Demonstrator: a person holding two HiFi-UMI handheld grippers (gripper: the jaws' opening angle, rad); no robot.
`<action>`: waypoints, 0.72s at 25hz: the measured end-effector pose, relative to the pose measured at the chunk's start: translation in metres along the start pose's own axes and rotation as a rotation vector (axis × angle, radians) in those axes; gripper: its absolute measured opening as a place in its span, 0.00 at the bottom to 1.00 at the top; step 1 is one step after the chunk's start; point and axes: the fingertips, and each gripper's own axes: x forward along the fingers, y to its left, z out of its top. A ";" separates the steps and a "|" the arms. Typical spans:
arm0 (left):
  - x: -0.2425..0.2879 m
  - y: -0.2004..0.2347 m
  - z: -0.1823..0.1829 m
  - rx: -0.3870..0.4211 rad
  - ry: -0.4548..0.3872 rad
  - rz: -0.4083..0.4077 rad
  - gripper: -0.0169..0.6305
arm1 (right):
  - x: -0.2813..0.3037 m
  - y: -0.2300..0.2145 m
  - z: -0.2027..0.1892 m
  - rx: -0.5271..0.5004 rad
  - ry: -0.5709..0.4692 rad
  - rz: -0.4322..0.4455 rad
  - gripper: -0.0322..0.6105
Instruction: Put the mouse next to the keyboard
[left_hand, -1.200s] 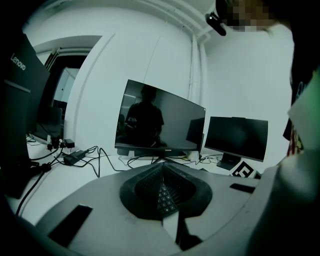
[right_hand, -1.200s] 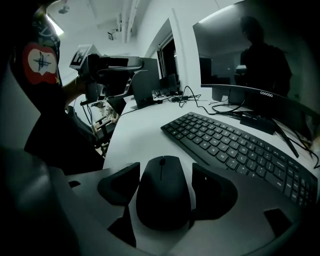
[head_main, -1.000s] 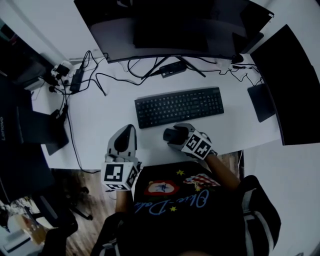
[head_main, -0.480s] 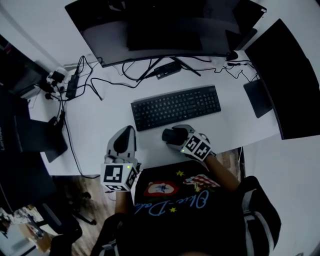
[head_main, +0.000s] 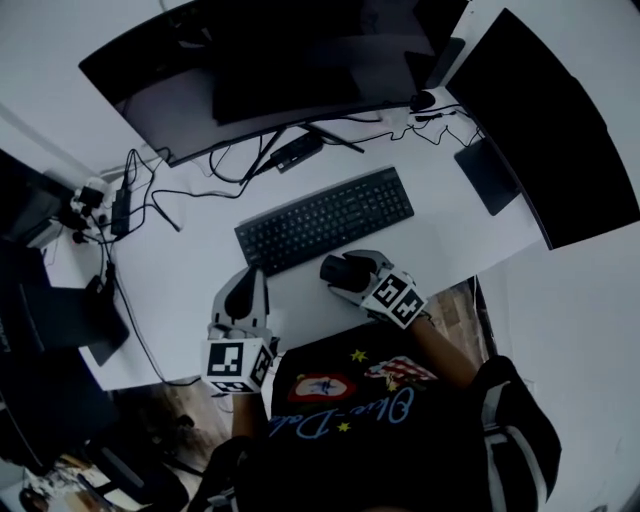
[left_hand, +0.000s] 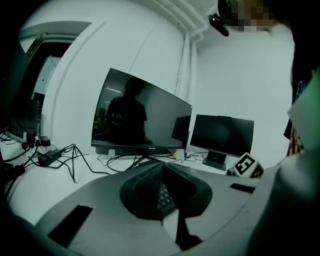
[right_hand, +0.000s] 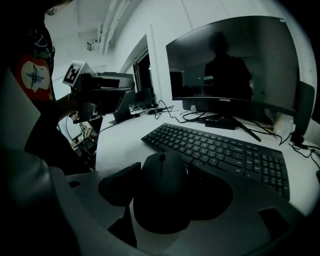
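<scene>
Two dark monitors (head_main: 270, 70) and tangled cables (head_main: 190, 190) crowd the white bench (head_main: 190, 270) behind the flat black keyboard (head_main: 325, 218). Right claw (head_main: 350, 275) clamps the rounded matte mouse (right_hand: 161, 192) just before the keyboard (near the bench's front edge); left claw (head_main: 243, 292) is closed, empty, alongside

smooth black mouse (right_hand: 161, 192) with a scroll wheel, pinched between the right gripper (head_main: 345, 272) jaws, wheel end pointing far, sitting just near-side of the keyboard (head_main: 325, 218), which is a flat black full-size one lying skewed, right end farther away
</scene>
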 end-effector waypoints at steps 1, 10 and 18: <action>0.003 -0.005 0.000 0.003 0.006 -0.008 0.03 | -0.006 -0.004 0.000 0.017 -0.014 -0.016 0.49; 0.030 -0.054 0.006 0.033 0.015 -0.053 0.03 | -0.071 -0.059 -0.006 0.135 -0.114 -0.147 0.49; 0.051 -0.084 0.005 0.024 0.030 -0.011 0.03 | -0.110 -0.113 -0.014 0.169 -0.143 -0.170 0.49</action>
